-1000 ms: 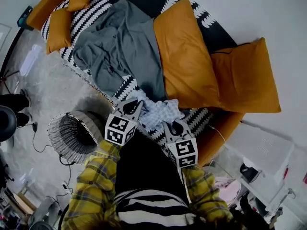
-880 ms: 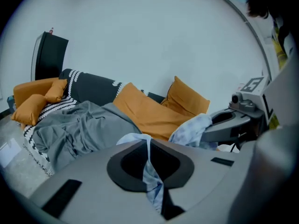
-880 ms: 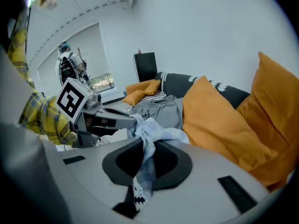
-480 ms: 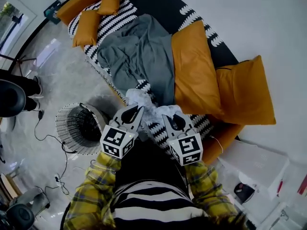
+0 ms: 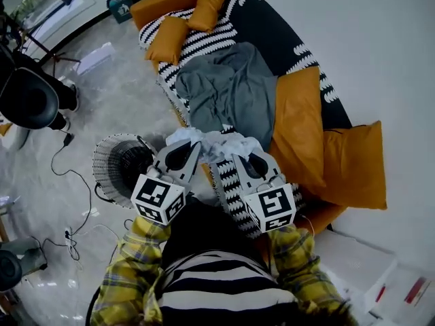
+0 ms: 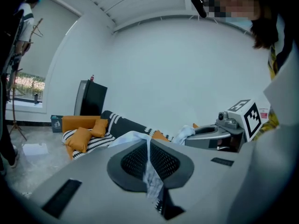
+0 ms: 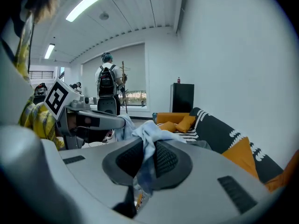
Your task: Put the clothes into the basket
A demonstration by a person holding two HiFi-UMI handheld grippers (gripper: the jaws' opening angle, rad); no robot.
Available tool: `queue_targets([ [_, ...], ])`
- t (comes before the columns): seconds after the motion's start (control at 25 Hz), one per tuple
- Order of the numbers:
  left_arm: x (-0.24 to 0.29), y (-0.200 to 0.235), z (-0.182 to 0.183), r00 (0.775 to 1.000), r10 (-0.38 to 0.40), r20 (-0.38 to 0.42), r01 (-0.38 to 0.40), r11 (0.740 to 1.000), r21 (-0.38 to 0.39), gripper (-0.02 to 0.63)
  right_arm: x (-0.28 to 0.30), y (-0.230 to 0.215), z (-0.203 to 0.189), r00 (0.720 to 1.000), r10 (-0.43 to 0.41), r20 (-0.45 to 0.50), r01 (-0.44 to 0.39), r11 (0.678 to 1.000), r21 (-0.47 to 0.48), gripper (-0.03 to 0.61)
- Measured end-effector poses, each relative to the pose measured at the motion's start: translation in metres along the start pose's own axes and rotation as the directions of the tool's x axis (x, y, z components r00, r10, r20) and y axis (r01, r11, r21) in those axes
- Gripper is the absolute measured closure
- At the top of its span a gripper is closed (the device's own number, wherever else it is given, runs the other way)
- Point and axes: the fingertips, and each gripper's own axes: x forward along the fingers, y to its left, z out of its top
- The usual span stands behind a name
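A pale blue-white garment (image 5: 216, 141) hangs stretched between my two grippers, lifted off the sofa. My left gripper (image 5: 194, 146) is shut on its left end; the cloth runs pinched between the pads (image 6: 148, 158). My right gripper (image 5: 236, 157) is shut on its right end, with fabric bunched over the jaw tips (image 7: 148, 154). The round wire basket (image 5: 122, 167) stands on the floor to the left, beside and below my left gripper. A grey garment (image 5: 231, 90) lies spread on the sofa beyond the grippers.
The striped sofa (image 5: 234, 195) carries orange cushions (image 5: 298, 124) on the right and smaller ones (image 5: 183, 22) at the far end. Cables (image 5: 71, 182) trail on the floor by the basket. A person with a backpack (image 7: 106, 85) stands across the room.
Both grippers have risen with the pale garment, lifting it off the sofa's front edge. The view has swung, so the sofa and basket sit further up and to the right.
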Motion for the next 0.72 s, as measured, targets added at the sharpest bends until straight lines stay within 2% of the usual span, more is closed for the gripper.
queue_targets([
  [0.2,-0.043,0.033,0.019,0.997,0.067,0.049,-0.067,0.998,-0.013,0.591,0.032,0.042,0.031,0.996,0.086,0.031,-0.085,0.996,-0.042,0.529],
  [0.4,-0.093,0.071,0.027,0.986,0.147,0.074,-0.145,0.989,-0.037,0.591,0.061,0.099,0.05,0.982,0.188,0.024,-0.186,0.98,-0.07,0.529],
  [0.56,-0.14,0.103,0.028,0.966,0.234,0.106,-0.229,0.971,-0.064,0.591,0.084,0.148,0.063,0.959,0.282,0.025,-0.278,0.956,-0.093,0.529],
  [0.72,-0.186,0.138,0.018,0.942,0.32,0.105,-0.311,0.946,-0.089,0.591,0.109,0.199,0.065,0.935,0.356,0.01,-0.353,0.929,-0.11,0.528],
])
